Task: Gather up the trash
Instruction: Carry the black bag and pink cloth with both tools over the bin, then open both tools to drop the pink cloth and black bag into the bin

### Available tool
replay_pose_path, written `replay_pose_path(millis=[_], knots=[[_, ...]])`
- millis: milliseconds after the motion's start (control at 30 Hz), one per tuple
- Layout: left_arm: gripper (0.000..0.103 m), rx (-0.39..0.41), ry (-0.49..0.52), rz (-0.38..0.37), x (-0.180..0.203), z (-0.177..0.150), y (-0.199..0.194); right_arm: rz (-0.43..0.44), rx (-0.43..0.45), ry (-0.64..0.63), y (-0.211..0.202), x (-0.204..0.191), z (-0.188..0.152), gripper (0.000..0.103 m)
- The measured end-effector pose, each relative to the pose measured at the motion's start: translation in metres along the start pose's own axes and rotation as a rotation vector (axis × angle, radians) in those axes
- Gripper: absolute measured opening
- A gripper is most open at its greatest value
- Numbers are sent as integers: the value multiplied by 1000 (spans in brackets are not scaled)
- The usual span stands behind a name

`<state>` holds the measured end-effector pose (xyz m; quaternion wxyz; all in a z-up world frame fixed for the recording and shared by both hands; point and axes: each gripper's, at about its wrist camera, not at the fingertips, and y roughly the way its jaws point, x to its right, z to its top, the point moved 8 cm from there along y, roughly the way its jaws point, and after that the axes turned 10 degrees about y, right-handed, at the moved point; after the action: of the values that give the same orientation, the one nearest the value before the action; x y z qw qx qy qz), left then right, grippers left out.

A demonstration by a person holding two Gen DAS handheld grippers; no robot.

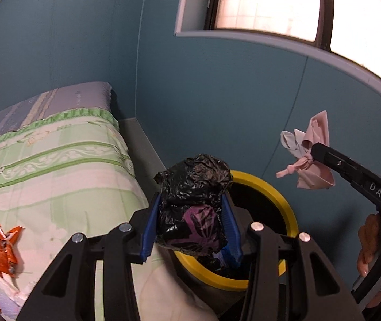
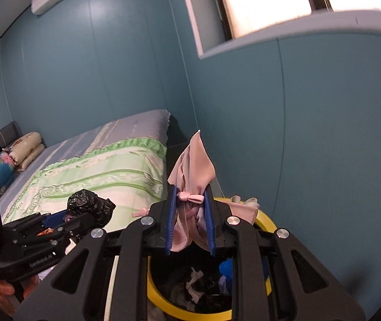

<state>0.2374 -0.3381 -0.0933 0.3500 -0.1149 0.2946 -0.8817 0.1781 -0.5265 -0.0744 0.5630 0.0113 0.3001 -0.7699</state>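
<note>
Currently, the left tool (image 1: 191, 224) pinches a black bag (image 1: 193, 187); the right tool (image 2: 190, 219) pinches pink wrapping (image 2: 194, 160). Both hang above the yellow-rimmed bin (image 1: 290, 214). Next, spread each tool to drop its load.

two grippers (image 1: 191, 224) (image 2: 190, 214), one bin (image 1: 270, 187), two bags (image 1: 193, 184) (image 2: 193, 165), one bed (image 2: 96, 171)

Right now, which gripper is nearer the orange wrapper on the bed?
Left. The left gripper, holding a black bag, is beside the bed's edge near the orange wrapper; the right gripper is farther, beyond the bin.
</note>
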Motion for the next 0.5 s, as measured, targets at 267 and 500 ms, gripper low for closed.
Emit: replay_pose_path(millis=[267,500], knots=[[41,-74,3,-37,16,-15,43,-42,-85,42,36,30,-24,18],[41,-133,-3,-55,22,-34,71,-75,-142,75,67,42,-36,19]])
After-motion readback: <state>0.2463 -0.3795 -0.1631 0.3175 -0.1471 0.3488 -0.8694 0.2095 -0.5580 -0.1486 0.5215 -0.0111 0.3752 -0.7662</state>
